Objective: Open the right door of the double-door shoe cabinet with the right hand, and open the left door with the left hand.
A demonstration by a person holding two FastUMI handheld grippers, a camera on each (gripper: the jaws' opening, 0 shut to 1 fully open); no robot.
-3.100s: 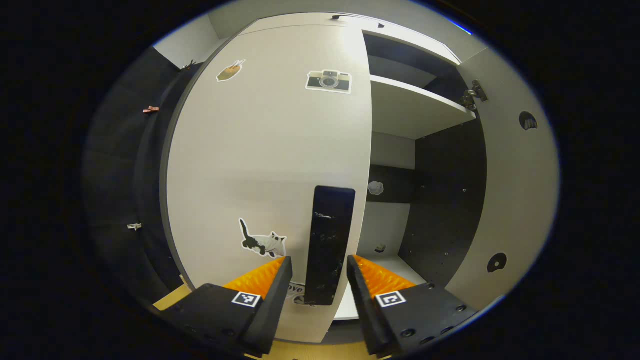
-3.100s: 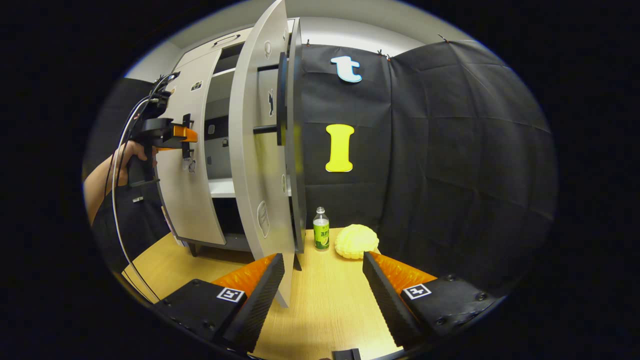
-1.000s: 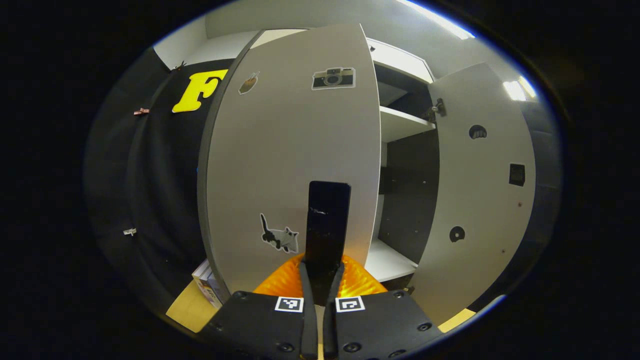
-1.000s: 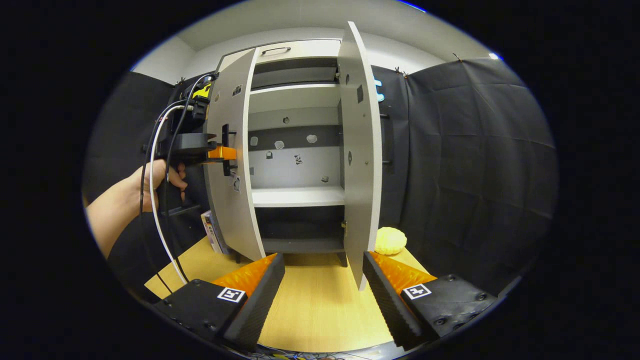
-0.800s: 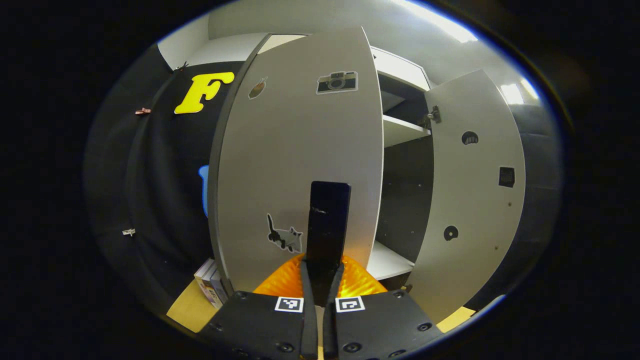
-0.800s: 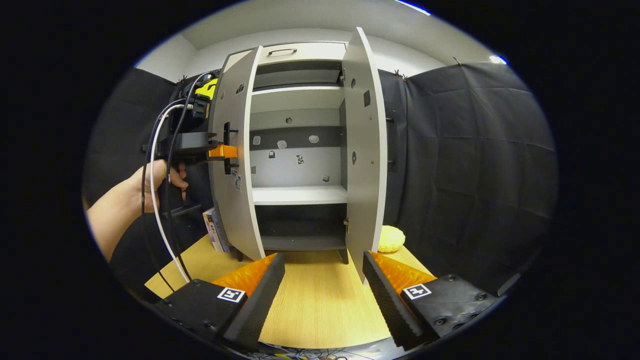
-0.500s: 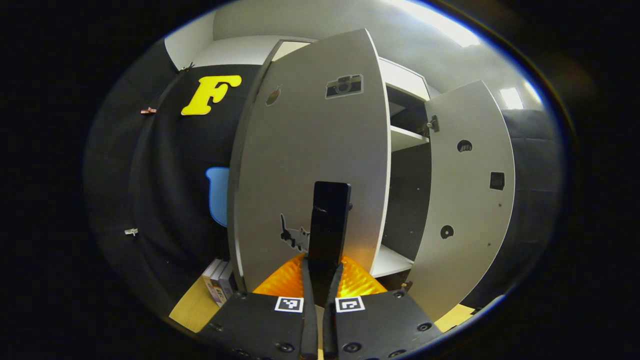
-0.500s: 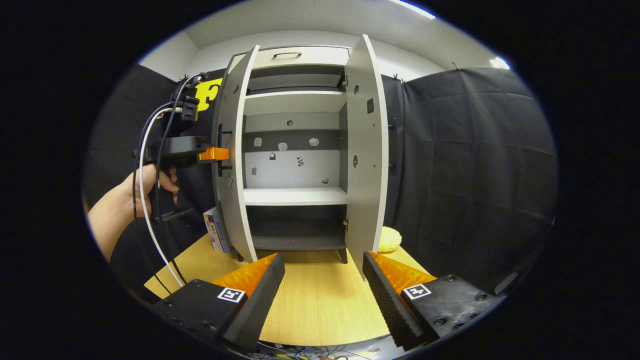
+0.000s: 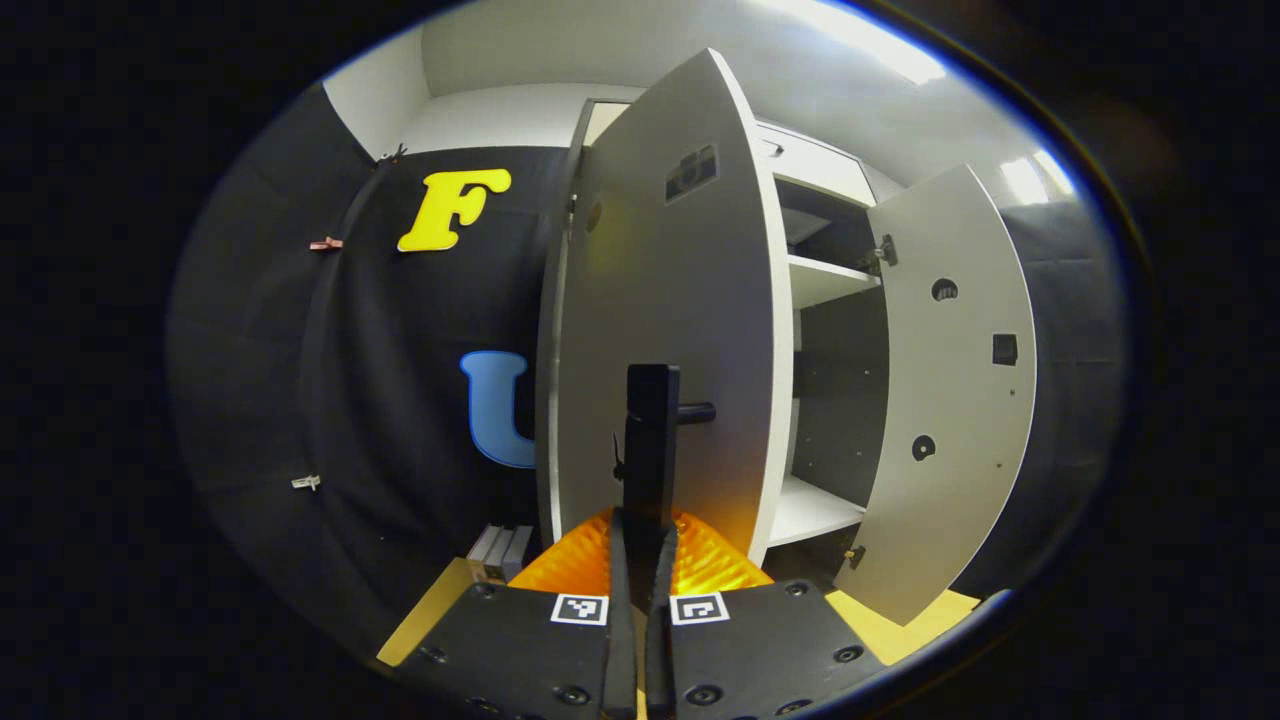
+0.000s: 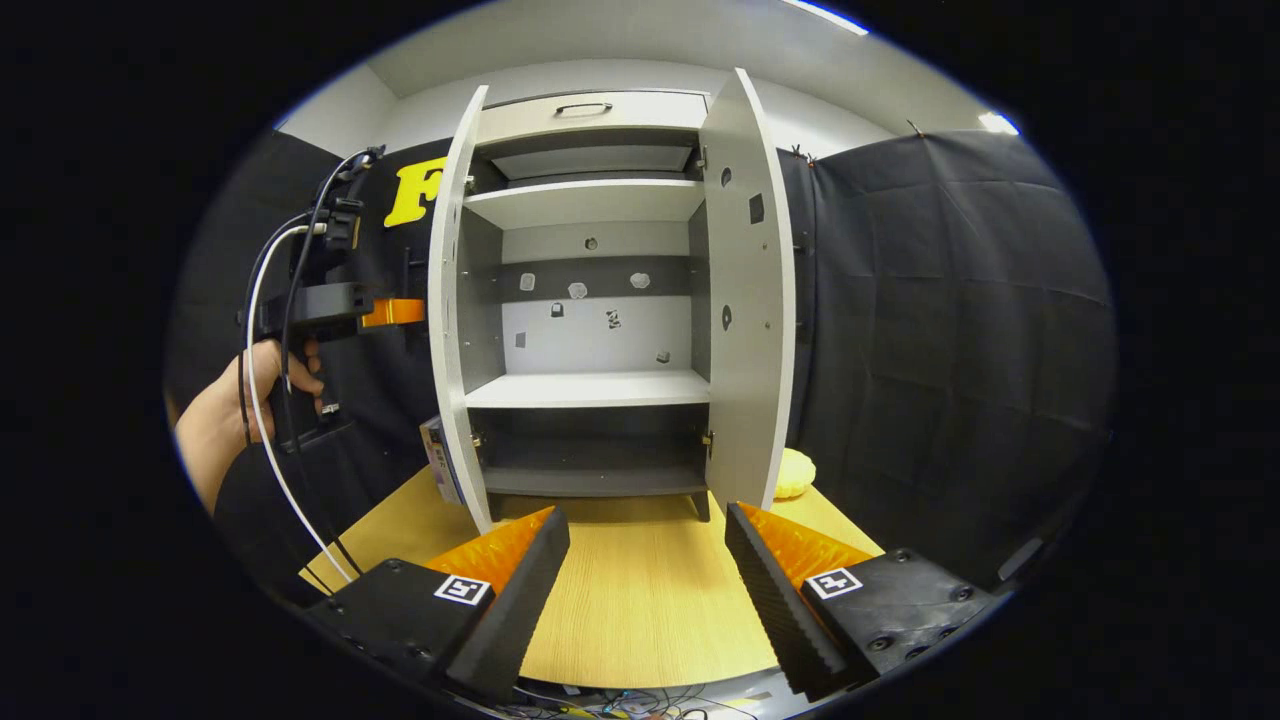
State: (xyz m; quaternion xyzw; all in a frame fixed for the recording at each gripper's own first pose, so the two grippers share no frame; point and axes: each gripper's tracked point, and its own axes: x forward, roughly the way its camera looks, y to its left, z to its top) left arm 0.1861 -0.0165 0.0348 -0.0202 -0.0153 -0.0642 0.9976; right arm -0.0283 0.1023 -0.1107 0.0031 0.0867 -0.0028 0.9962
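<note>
The white shoe cabinet (image 10: 590,390) stands with both doors swung wide. In the left gripper view, my left gripper (image 9: 640,525) is shut on the black bar handle (image 9: 650,440) of the left door (image 9: 670,300), which I see almost edge-on. The right door (image 9: 950,400) hangs open beyond it. In the right gripper view, the left door (image 10: 450,330) and right door (image 10: 750,300) frame bare shelves. A hand (image 10: 230,410) holds the left gripper (image 10: 400,312) at the left door's outer face. My right gripper (image 10: 645,512) is open over the wooden table (image 10: 640,620), holding nothing, well short of the cabinet.
Several books (image 10: 437,460) lean by the cabinet's left foot, also seen as books (image 9: 500,545). A yellow lumpy object (image 10: 795,472) lies behind the right door. A closed drawer (image 10: 585,105) tops the cabinet. Cables (image 10: 600,705) lie at the table's near edge.
The left gripper, open around the handle three seconds ago, has shut on it and pulled the left door further open. The right gripper has backed off and now faces the cabinet squarely.
</note>
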